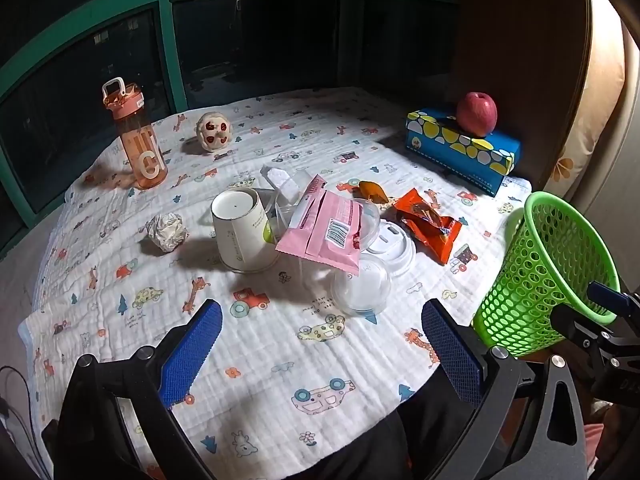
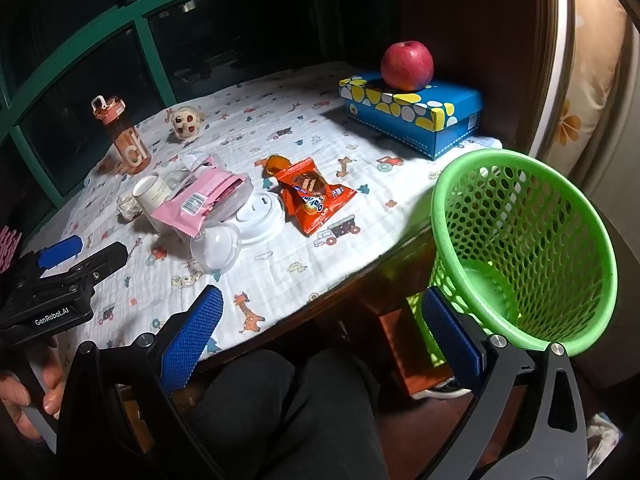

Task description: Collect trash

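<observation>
A heap of trash lies mid-table: a pink wrapper (image 1: 324, 230) (image 2: 196, 204), an upturned paper cup (image 1: 242, 232) (image 2: 152, 192), a white cup lid (image 1: 394, 246) (image 2: 260, 218), a clear dome lid (image 1: 362, 288) (image 2: 216, 250), an orange snack wrapper (image 1: 430, 222) (image 2: 310, 198) and a crumpled paper ball (image 1: 166, 232) (image 2: 128, 206). A green mesh basket (image 1: 548, 272) (image 2: 524, 248) stands off the table's right edge. My left gripper (image 1: 322, 340) (image 2: 82, 252) is open and empty over the near cloth. My right gripper (image 2: 322, 332) is open and empty, its right finger by the basket.
A pink water bottle (image 1: 138, 144) and a small toy (image 1: 214, 132) stand at the back left. An apple (image 1: 476, 114) rests on a blue box (image 1: 460, 150) at the back right. The table's near edge (image 2: 320, 300) runs above my knees.
</observation>
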A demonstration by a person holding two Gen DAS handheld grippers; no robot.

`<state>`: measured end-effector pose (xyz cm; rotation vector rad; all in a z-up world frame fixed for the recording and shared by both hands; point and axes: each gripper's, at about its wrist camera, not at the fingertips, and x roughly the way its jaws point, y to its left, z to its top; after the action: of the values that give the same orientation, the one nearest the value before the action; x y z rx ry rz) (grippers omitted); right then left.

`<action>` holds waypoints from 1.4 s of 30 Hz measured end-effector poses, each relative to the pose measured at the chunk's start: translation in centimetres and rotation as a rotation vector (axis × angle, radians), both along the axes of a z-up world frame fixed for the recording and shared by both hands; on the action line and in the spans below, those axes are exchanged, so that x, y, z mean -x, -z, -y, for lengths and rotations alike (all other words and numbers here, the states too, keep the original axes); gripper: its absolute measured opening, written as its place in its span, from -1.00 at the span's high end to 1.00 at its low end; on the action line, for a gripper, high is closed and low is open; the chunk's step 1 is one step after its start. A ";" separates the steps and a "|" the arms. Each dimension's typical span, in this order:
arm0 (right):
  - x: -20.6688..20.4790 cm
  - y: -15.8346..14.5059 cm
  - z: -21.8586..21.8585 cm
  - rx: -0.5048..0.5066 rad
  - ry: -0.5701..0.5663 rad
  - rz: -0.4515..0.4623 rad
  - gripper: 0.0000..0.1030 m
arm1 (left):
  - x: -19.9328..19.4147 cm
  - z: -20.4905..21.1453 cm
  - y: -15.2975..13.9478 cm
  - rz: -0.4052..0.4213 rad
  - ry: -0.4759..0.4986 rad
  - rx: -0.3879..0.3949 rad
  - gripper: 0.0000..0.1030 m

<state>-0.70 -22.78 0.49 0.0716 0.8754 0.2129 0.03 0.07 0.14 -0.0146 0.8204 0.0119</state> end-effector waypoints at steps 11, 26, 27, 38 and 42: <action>-0.2 0.3 -0.3 -0.002 -0.001 -0.004 -0.91 | -0.1 -0.2 0.1 -0.001 -0.002 -0.001 -0.88; -0.2 0.3 -0.2 -0.005 -0.001 -0.007 -0.91 | -0.2 -0.3 0.1 0.001 -0.001 -0.002 -0.88; -0.2 0.3 -0.2 -0.004 -0.002 -0.007 -0.91 | -0.2 -0.3 0.1 0.001 -0.001 -0.002 -0.88; -0.5 0.4 -0.3 -0.005 -0.001 -0.012 -0.91 | -0.3 -0.4 0.1 -0.001 -0.001 -0.003 -0.88; -0.7 0.4 -0.4 -0.005 -0.002 -0.014 -0.91 | -0.3 -0.4 0.1 -0.001 -0.002 -0.002 -0.88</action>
<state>-0.01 -22.39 0.05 0.0772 0.8892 0.2167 0.32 0.50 0.01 -0.0137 0.8217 0.0150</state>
